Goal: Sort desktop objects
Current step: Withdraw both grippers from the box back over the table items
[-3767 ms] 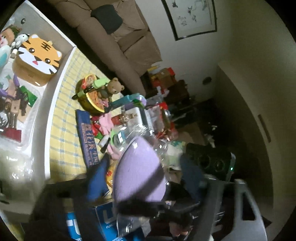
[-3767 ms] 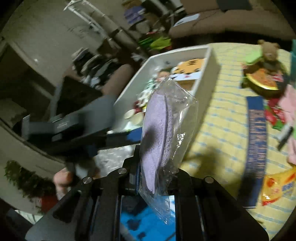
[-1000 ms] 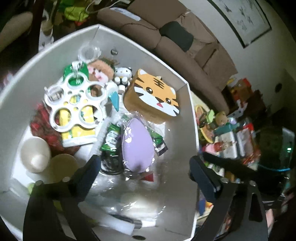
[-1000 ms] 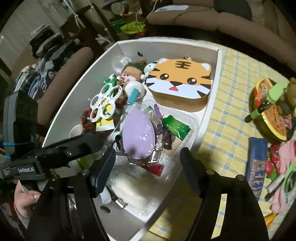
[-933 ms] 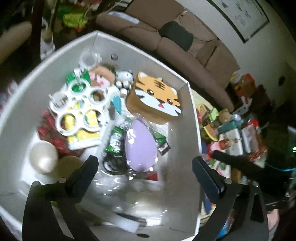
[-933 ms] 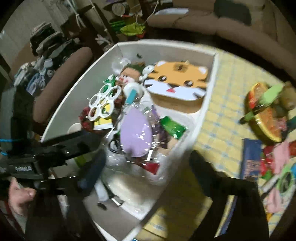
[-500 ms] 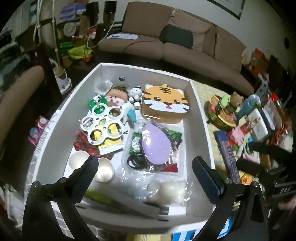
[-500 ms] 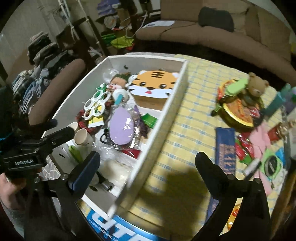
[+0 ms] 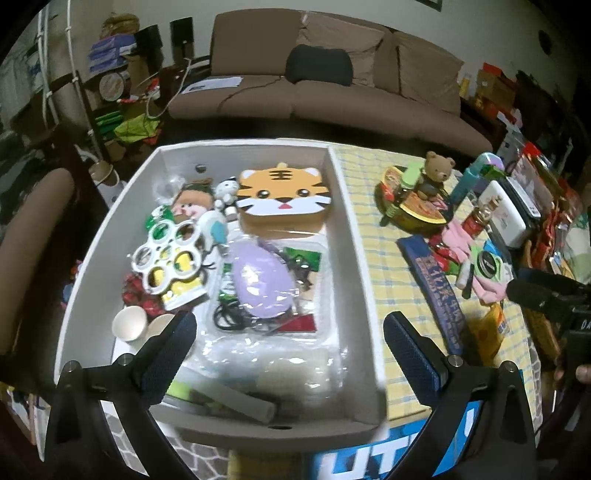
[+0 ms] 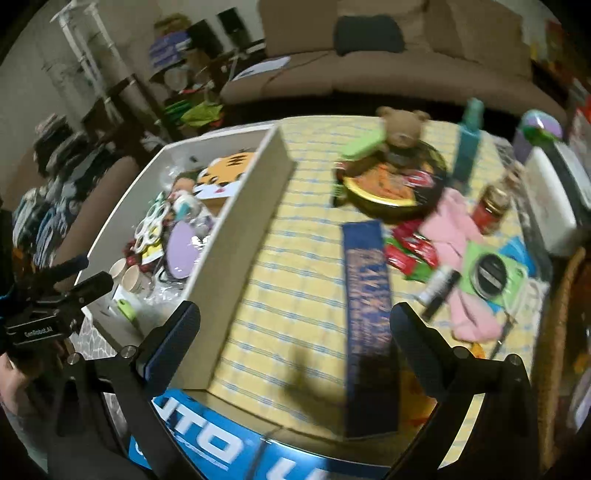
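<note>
Yellow checked tablecloth (image 10: 295,295) holds unsorted clutter right of the white box (image 9: 347,221), both grippers empty, fingers wide apart; right gripper (image 10: 295,332) should centre over the blue packet (image 10: 365,280), lengthwise jaws astride its narrow width, then close.

Brown sofa (image 9: 332,74) stands against a pale wall (image 9: 258,7), a dark cushion (image 9: 319,68) on its seat back. Left of the sofa, cluttered dark shelving (image 9: 122,74). Right of the sofa, stacked boxes (image 9: 495,85). Room lighting is dim.
</note>
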`<state>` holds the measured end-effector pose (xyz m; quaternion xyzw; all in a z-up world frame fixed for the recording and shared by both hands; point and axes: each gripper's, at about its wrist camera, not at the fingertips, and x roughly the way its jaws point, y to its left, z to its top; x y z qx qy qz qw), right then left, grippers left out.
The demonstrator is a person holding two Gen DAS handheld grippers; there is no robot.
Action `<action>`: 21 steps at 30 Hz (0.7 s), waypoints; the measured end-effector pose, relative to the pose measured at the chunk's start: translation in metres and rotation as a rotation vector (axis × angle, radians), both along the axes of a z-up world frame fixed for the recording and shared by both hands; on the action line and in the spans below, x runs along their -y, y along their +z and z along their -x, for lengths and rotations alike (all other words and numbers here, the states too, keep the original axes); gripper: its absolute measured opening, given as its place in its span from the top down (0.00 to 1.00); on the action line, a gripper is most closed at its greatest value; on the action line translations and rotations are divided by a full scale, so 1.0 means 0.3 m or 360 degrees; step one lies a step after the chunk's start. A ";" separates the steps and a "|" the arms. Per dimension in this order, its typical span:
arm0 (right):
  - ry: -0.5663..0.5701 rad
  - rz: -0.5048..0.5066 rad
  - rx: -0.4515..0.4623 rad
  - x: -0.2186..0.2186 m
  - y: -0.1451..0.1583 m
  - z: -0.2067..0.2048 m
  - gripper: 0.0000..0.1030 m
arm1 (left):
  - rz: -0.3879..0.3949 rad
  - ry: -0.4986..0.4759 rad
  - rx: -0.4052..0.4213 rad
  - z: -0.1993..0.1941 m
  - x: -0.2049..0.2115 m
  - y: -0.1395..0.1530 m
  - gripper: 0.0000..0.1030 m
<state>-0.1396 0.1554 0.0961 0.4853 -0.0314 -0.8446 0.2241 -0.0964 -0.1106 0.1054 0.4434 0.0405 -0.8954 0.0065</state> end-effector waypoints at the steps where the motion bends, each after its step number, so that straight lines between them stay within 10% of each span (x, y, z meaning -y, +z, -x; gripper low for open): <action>1: -0.0023 0.0011 -0.0007 -0.035 0.002 -0.001 0.00 | -0.0001 -0.0016 -0.0003 0.003 -0.021 0.000 0.00; 21: -0.0351 0.0160 0.0016 -0.515 -0.081 0.044 0.03 | -0.0189 -0.0461 0.0070 0.074 -0.492 -0.095 0.00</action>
